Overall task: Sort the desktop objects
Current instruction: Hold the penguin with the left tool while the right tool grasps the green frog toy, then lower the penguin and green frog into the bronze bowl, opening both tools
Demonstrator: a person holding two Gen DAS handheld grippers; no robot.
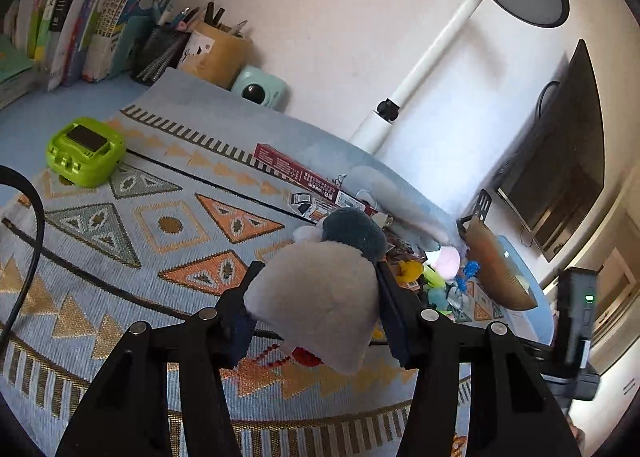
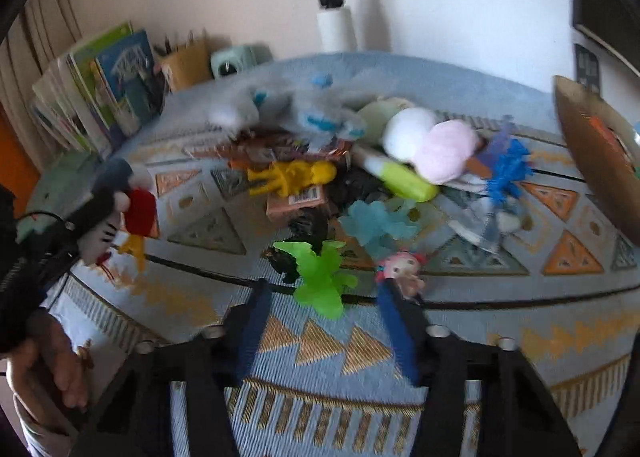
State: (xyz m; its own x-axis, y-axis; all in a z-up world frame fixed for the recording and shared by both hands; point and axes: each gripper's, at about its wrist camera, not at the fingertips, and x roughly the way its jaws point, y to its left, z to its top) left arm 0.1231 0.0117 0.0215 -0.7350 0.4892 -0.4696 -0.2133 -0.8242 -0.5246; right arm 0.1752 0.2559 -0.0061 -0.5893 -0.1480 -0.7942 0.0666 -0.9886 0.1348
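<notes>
My left gripper (image 1: 318, 281) is shut on a plush toy (image 1: 320, 297) with a grey-white body and dark blue head, held above the patterned mat (image 1: 160, 225). The same plush shows at the left of the right wrist view (image 2: 116, 209), with a red part and yellow feet hanging. My right gripper (image 2: 324, 297) is open and empty just above the mat. A translucent green figure (image 2: 320, 277) lies between its fingertips, and a small pink-haired doll (image 2: 402, 269) is by its right finger. Behind lies a pile of toys: a yellow figure (image 2: 292, 175), a pink and white plush (image 2: 432, 145), a blue spiky toy (image 2: 508, 173).
A green device (image 1: 86, 151) sits on the mat at the left. Books (image 1: 92, 9), pen holders (image 1: 212, 49) and a mint camera (image 1: 260, 87) line the back wall. A white lamp (image 1: 432, 57) stands behind. A brown basket (image 1: 500, 269) stands at the right. A red box (image 1: 304, 177) lies mid-mat.
</notes>
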